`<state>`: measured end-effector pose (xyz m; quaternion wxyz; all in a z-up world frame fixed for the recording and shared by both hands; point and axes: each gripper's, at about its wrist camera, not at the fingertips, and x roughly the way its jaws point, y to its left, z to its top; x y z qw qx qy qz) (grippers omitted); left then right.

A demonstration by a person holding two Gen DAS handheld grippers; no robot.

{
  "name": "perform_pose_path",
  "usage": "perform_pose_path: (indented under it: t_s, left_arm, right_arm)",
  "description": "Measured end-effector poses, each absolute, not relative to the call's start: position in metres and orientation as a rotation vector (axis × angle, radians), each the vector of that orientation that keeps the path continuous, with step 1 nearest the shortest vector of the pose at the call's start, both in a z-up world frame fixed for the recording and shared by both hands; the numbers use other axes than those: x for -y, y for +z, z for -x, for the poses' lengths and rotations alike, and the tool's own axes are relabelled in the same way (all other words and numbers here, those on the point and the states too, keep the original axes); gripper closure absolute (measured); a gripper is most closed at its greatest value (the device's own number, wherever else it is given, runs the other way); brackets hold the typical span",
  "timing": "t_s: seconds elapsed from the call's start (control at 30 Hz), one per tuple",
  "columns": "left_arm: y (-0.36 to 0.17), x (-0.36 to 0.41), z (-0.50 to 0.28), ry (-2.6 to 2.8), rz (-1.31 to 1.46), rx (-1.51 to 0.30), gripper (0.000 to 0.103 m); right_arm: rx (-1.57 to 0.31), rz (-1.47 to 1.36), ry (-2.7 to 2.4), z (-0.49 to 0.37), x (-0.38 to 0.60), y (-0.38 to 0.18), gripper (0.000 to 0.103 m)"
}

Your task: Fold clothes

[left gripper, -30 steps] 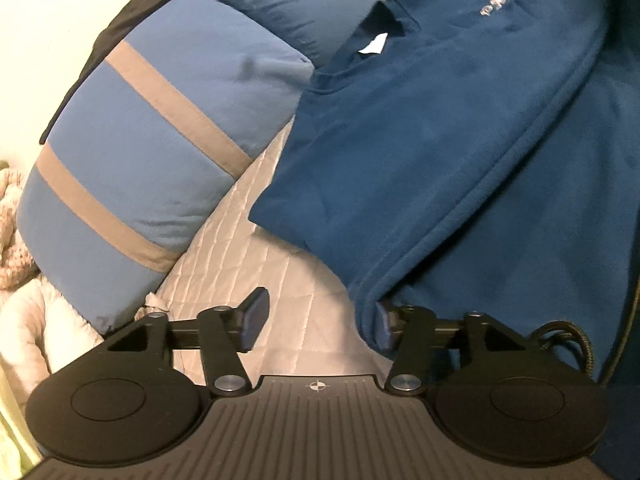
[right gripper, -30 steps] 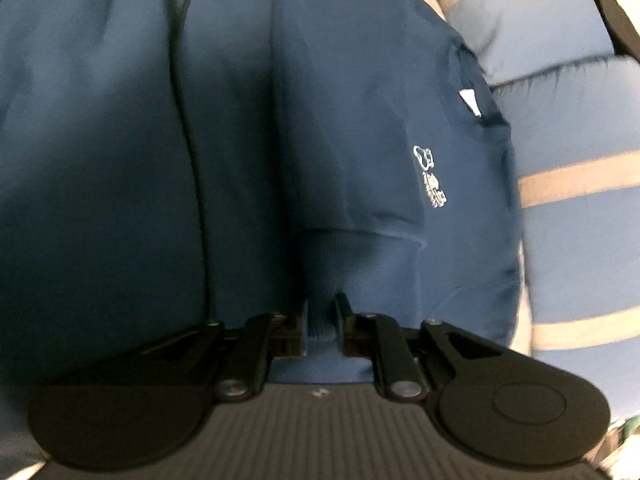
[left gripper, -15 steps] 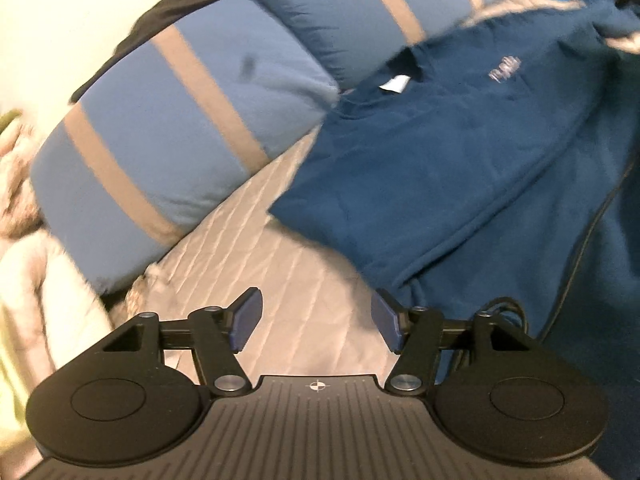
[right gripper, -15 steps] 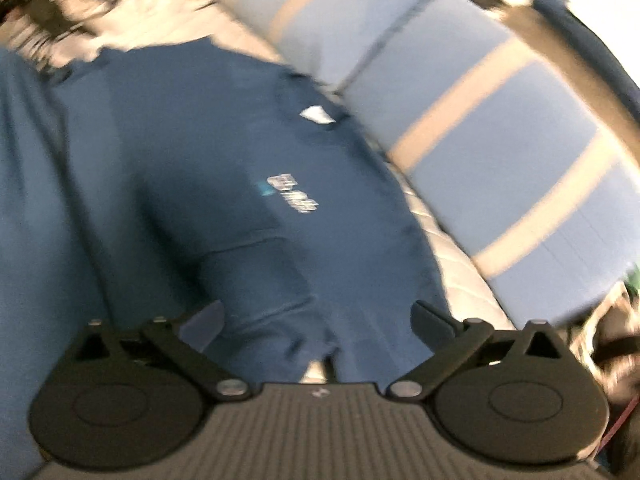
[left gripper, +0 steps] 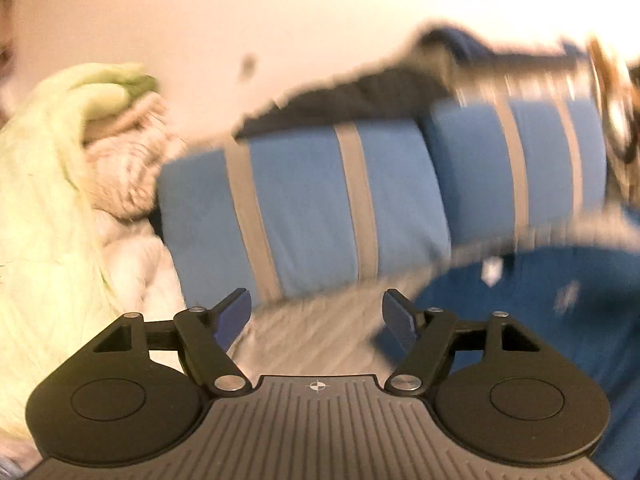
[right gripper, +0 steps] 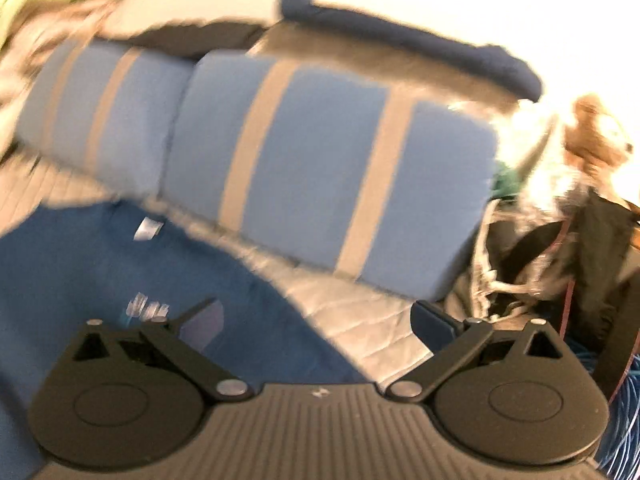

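Left gripper (left gripper: 316, 312), black with 2 blue-padded fingers, is spread wide and holds nothing; between its fingers only the pale grey quilted bed cover (left gripper: 320, 332) shows. Right gripper (right gripper: 318, 320), of the same build, is likewise spread wide and holds nothing, its left finger over the garment and its right finger over the quilted cover.

Dark blue fleece sweatshirt (left gripper: 532, 312) lies flat on the quilted cover, at the lower right of the left wrist view and at the lower left of the right wrist view (right gripper: 120, 280). A small white neck label (right gripper: 147, 229) and a pale chest logo (right gripper: 146, 305) are visible on it, both blurred. Neither gripper touches the sweatshirt.

Behind the garment, 2 light blue pillows with grey-beige stripes (left gripper: 320, 208) lie side by side along the pale wall (left gripper: 320, 20), with a dark cloth (left gripper: 360, 92) draped behind their tops. A pale yellow-green fluffy blanket (left gripper: 40, 220) and a beige plush item (left gripper: 124, 164) sit left of the pillows. In the right wrist view, a brown-and-white plush toy (right gripper: 596, 136) and dark clutter lie right of the pillows. Both views are motion-blurred.
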<state>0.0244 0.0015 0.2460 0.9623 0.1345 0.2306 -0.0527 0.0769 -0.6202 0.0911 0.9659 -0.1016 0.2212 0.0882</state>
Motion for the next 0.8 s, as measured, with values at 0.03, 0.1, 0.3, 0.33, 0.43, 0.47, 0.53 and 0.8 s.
perform_pose_path:
  t_s: [0.03,0.1,0.3,0.33,0.43,0.47,0.53,0.8]
  left_arm:
    - [0.255,0.001,-0.026,-0.102,-0.241,-0.447,0.028]
    - [0.269,0.012,-0.026,-0.097,-0.209,-0.401,0.027]
    - [0.28,0.052,-0.022,-0.178,-0.187,-0.331,0.027]
    - [0.279,0.06,-0.02,-0.202,-0.185,-0.324,0.027]
    - [0.271,0.084,-0.018,-0.263,-0.185,-0.313,0.026]
    - [0.267,0.095,-0.018,-0.279,-0.19,-0.31,0.026]
    - [0.257,0.112,-0.021,-0.324,-0.196,-0.322,0.026]
    - [0.206,0.167,-0.037,-0.426,-0.207,-0.364,0.026]
  right_arm:
    - [-0.424,0.167,0.15,-0.078,0.628,0.1,0.0]
    - [-0.374,0.091,0.092,-0.081,0.644,0.119,0.0]
    - [-0.218,0.004,-0.063,-0.067,0.698,0.179,0.0]
    - [-0.197,-0.001,-0.08,-0.061,0.707,0.187,0.0]
    - [-0.167,0.0,-0.119,-0.041,0.733,0.201,0.0]
    - [-0.16,0.002,-0.131,-0.035,0.741,0.204,0.0]
    - [-0.161,0.022,-0.163,-0.024,0.757,0.207,0.0]
    - [-0.202,0.018,-0.265,0.023,0.813,0.199,0.0]
